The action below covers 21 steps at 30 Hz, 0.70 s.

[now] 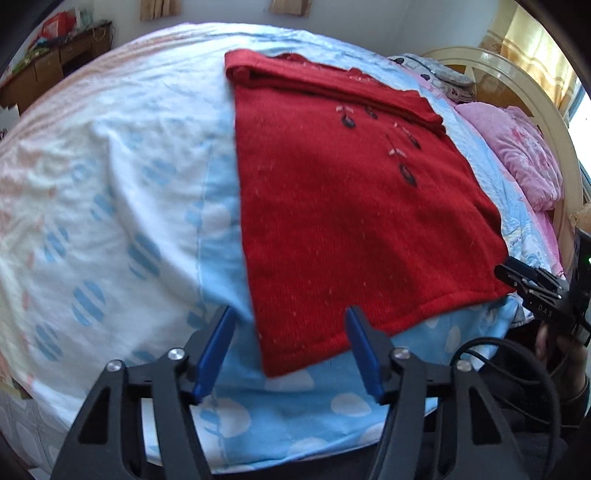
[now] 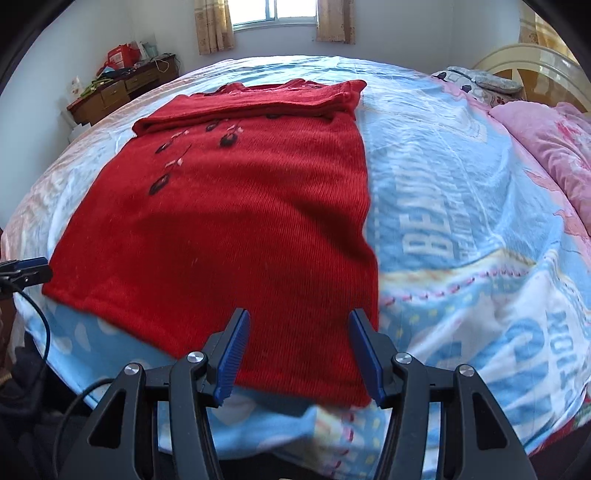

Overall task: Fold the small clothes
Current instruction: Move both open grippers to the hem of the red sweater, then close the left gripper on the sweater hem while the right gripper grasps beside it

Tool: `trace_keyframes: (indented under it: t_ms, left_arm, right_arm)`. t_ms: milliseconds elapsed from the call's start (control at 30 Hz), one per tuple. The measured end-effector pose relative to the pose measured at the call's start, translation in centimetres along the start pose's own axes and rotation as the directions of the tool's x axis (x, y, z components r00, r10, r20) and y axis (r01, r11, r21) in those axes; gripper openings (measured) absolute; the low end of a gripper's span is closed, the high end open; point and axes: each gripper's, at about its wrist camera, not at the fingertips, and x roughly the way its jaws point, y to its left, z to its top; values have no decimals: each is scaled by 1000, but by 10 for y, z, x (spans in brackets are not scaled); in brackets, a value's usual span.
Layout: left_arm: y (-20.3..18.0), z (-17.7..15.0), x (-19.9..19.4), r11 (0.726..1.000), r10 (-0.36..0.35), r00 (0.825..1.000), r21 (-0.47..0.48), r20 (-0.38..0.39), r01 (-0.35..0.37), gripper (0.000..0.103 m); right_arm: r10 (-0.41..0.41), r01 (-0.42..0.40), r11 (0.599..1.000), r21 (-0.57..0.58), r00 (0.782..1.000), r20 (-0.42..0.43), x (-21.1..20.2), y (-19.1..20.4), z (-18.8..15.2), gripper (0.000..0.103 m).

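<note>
A red knitted sweater with a dark flower pattern lies flat on the bed, its sleeves folded across the far end. In the left wrist view my left gripper hovers over the sweater's near left corner, jaws apart, with the hem between the blue pads but not pinched. In the right wrist view my right gripper stands open over the near right corner, where the red fabric lies between its pads without being pressed. Each gripper also shows at the edge of the other's view, the right gripper and the left gripper.
The bed carries a light blue and white printed sheet. A pink quilt and a cream headboard lie to the right. A wooden desk with clutter stands by the far wall under a window.
</note>
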Motion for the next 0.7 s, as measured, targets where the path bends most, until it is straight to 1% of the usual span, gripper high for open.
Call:
trace_keyframes:
  t_ms: [67, 100, 200, 267, 333, 367, 433, 533, 700]
  left_arm:
    - [0, -2, 4, 1000, -24, 1000, -15, -17, 24, 63]
    - [0, -3, 7, 1000, -22, 999, -22, -26, 21, 63]
    - [-1, -4, 8, 1000, -17, 1000, -18, -17, 17, 63]
    - [-1, -5, 7, 1000, -5, 1000, -6, -13, 5, 57]
    - [-3, -5, 8, 1000, 17, 1000, 16, -8, -17, 35]
    - [-3, -5, 8, 1000, 21, 1000, 21, -7, -21, 31]
    - [1, -5, 7, 1000, 14, 1000, 24, -5, -14, 15]
    - [-1, -5, 5, 999, 25, 1000, 45, -2, -25, 15]
    - [-3, -4, -1, 997, 30, 1000, 67, 7, -31, 13]
  right_arm:
    - [6, -6, 1000, 6, 1000, 3, -1, -1, -1, 56]
    - [10, -10, 1000, 11, 1000, 6, -1, -2, -1, 56]
    - [18, -18, 1000, 24, 1000, 8, 0, -6, -1, 56]
    - [20, -20, 999, 35, 1000, 3, 0, -10, -2, 56]
    - [16, -16, 999, 50, 1000, 2, -1, -13, -3, 56]
    - [11, -11, 998, 57, 1000, 3, -2, -15, -4, 56]
    - [-6, 6, 997, 76, 1000, 8, -7, -22, -5, 56]
    - [-17, 18, 994, 112, 1000, -7, -9, -32, -8, 56]
    - [-9, 12, 988, 153, 1000, -20, -14, -42, -17, 56]
